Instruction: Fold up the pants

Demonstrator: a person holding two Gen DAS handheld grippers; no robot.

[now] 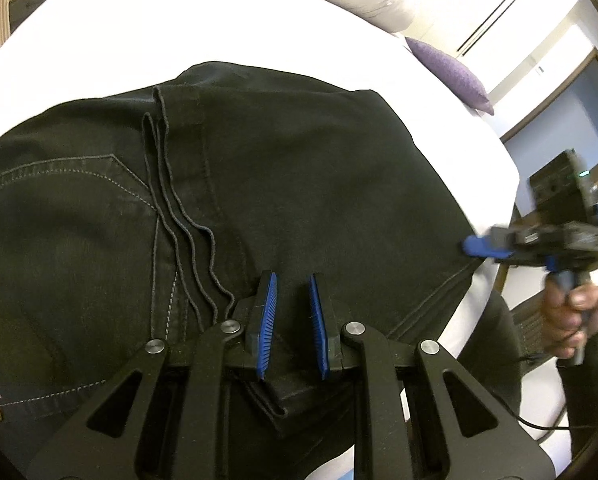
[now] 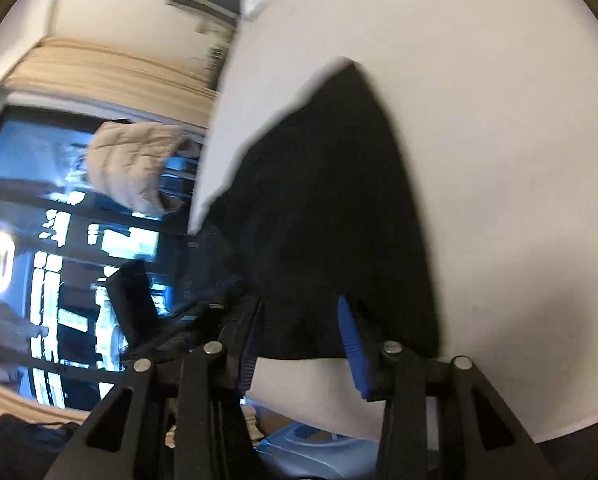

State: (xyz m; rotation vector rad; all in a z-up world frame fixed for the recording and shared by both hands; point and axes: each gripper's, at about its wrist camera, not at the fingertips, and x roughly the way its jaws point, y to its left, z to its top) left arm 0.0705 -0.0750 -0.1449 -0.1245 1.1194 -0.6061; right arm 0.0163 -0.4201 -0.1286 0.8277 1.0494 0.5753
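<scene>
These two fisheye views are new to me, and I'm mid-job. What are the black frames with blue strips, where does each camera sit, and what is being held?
There is no robot arm here. A person holds a two-finger gripper in each hand, and each gripper carries a camera that looks out along its fingers. The blue strips are the finger pads.

The left wrist view shows the left gripper pinching a fold of the black jeans, which lie on a white bed. A purple cushion lies near the bed's far edge. At the right of that view, a hand brings the right gripper to the jeans' edge.

The right wrist view is blurred. Its jaws stand apart over the jeans, gripping nothing.
</scene>
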